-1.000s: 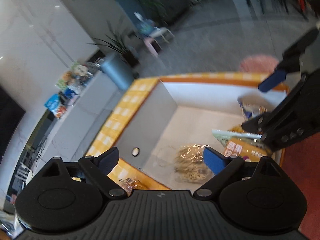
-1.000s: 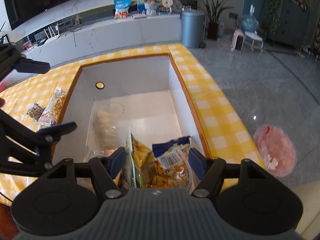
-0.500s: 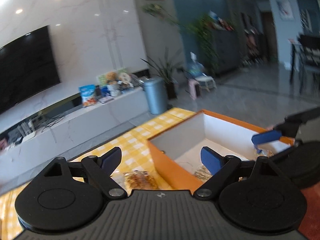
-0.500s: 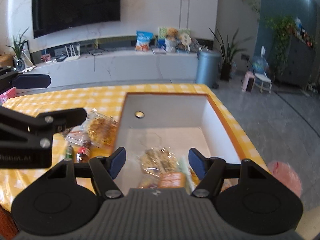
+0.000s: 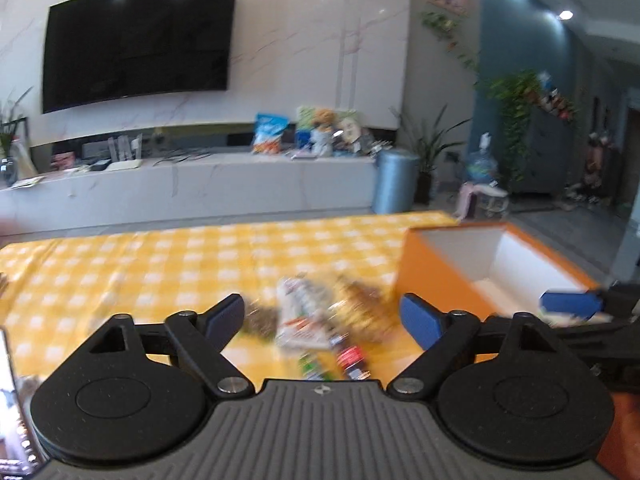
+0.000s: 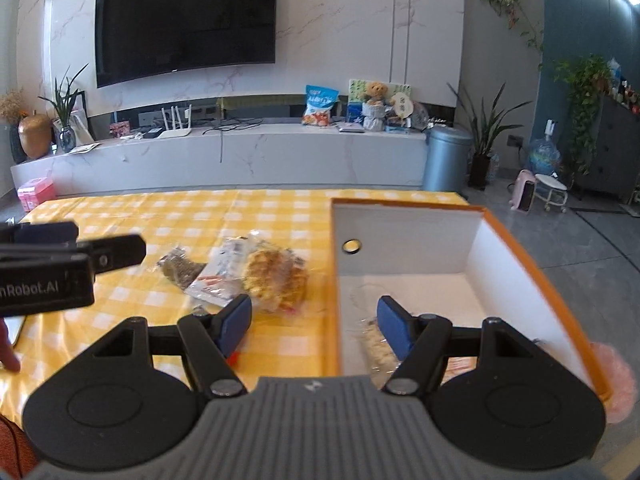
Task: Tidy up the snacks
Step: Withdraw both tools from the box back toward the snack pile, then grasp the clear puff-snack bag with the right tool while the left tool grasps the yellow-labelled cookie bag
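An orange box with white inner walls (image 6: 516, 248) stands at the table's right end; it also shows in the left wrist view (image 5: 424, 268). A clear packet of snacks (image 6: 376, 344) lies inside it. Loose snack packets lie on the yellow checked cloth left of the box: a yellow crispy packet (image 6: 276, 276), a white packet (image 6: 224, 276), a dark packet (image 6: 178, 268). In the left wrist view they are blurred (image 5: 304, 312), with small bottles (image 5: 348, 360) nearer. My left gripper (image 5: 322, 320) is open and empty above them. My right gripper (image 6: 314, 320) is open and empty over the box's left wall.
The yellow checked tablecloth (image 6: 160, 216) covers the table. The left gripper's body (image 6: 52, 272) shows at the left of the right wrist view. A pink object (image 6: 616, 384) lies on the floor right of the box. A TV wall and long counter stand behind.
Both grippers have tilted up and drawn back from the box, the left one swinging left over the loose packets on the cloth. Both stay open and empty.
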Demonstrator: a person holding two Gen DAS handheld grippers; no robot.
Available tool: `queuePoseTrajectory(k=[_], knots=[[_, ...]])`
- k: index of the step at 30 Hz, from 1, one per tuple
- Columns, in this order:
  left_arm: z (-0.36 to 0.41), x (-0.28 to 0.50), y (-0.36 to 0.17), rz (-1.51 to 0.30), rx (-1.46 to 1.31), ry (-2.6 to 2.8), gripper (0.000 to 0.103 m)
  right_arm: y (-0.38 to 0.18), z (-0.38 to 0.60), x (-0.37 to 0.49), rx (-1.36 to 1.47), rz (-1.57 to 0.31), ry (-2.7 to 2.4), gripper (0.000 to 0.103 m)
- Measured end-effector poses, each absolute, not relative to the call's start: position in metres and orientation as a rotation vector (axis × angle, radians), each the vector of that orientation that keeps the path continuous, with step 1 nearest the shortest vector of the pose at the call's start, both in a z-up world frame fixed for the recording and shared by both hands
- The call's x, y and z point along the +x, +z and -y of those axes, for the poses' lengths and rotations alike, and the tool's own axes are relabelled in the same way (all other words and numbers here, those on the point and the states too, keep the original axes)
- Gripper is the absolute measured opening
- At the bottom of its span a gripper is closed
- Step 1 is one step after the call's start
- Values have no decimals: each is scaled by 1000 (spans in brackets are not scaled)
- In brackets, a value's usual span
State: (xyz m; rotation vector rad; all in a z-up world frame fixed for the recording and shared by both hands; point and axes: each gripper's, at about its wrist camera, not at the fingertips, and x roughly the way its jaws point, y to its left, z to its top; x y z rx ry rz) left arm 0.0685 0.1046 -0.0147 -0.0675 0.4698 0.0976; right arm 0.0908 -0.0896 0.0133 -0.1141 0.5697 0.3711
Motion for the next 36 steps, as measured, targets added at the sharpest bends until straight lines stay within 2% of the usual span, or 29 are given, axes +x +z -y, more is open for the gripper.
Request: queuePoseTrajectory(k=[2, 9, 11, 17, 22, 26, 33, 36], knots=[[-110, 63, -21, -484, -33, 147, 90, 9, 79, 91, -134, -571, 382, 68], [-142, 51, -31, -468, -142, 176, 89, -2, 47, 97, -208, -573, 414, 67], [-145, 56, -31, -490, -135, 170, 86, -6, 39, 104, -243, -587, 402, 66], [-149, 77, -38, -560, -120, 122, 85, -15, 18, 124, -290, -612, 394, 62], [-156, 96, -49, -630, -112, 115, 76, -26, -1, 145, -285, -636, 392, 61], [-164, 109, -57, -648, -139, 111, 75, -37, -16, 161, -286, -647, 390, 61], [-171, 129, -71, -689, -129, 117, 75, -55, -40, 194, -280, -682, 397, 72], [-175, 137, -73, -689, -118, 125, 75, -62, -47, 206, -300, -687, 404, 73]])
